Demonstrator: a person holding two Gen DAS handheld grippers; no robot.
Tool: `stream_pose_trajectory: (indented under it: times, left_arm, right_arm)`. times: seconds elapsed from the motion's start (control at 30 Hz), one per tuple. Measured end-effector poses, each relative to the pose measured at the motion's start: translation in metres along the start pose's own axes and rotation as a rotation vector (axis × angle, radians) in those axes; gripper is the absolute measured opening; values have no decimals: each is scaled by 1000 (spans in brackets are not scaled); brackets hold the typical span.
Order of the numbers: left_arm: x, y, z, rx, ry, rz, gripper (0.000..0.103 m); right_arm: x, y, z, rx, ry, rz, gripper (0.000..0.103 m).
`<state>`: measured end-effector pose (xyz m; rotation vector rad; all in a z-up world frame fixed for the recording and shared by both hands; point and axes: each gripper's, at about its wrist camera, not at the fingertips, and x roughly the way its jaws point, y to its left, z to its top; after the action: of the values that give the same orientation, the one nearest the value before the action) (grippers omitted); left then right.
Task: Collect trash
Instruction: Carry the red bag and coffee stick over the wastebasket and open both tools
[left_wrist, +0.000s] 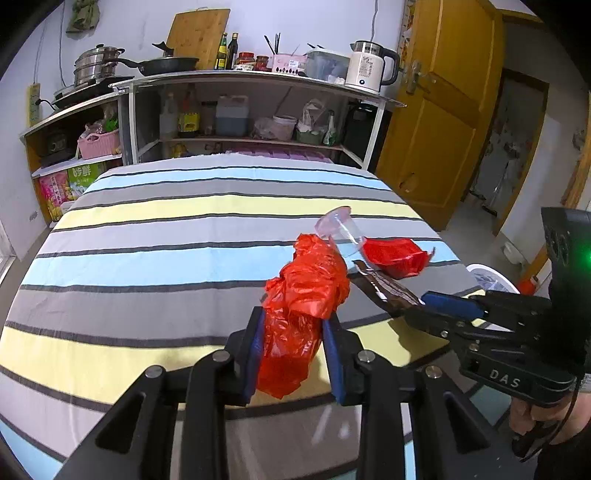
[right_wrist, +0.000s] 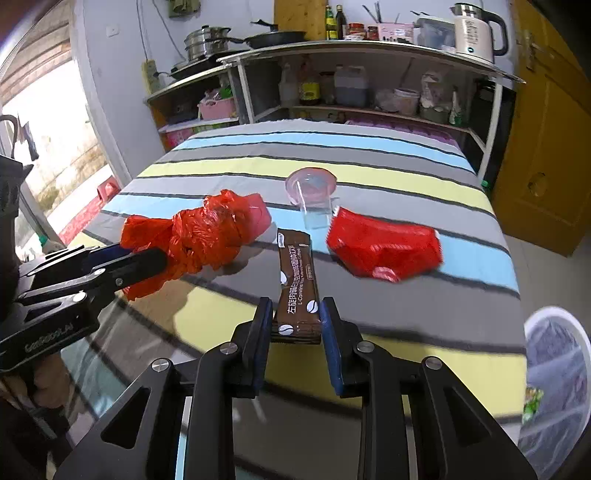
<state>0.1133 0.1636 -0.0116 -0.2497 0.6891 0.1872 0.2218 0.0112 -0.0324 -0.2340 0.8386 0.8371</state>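
Note:
My left gripper (left_wrist: 293, 332) is shut on a crumpled orange-red plastic bag (left_wrist: 306, 295), held above the striped table; it also shows in the right wrist view (right_wrist: 199, 236). My right gripper (right_wrist: 295, 317) is shut on a brown coffee sachet (right_wrist: 297, 291), which also shows in the left wrist view (left_wrist: 384, 286). A clear plastic cup (right_wrist: 312, 188) lies on its side on the table. A red wrapper (right_wrist: 384, 247) lies just right of the cup.
A white bin lined with a bag (right_wrist: 557, 373) stands on the floor right of the striped table (left_wrist: 184, 236). Kitchen shelves (left_wrist: 255, 110) with pots, bottles and a kettle stand behind the table. A yellow door (left_wrist: 439, 110) is at the right.

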Motion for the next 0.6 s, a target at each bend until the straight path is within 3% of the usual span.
stream_pose_trajectory:
  times: [0.6]
  left_arm:
    - [-32,-63,-5,61,-53,-79,28]
  right_arm:
    - [-84,-35,-38,120,-126,-64,27]
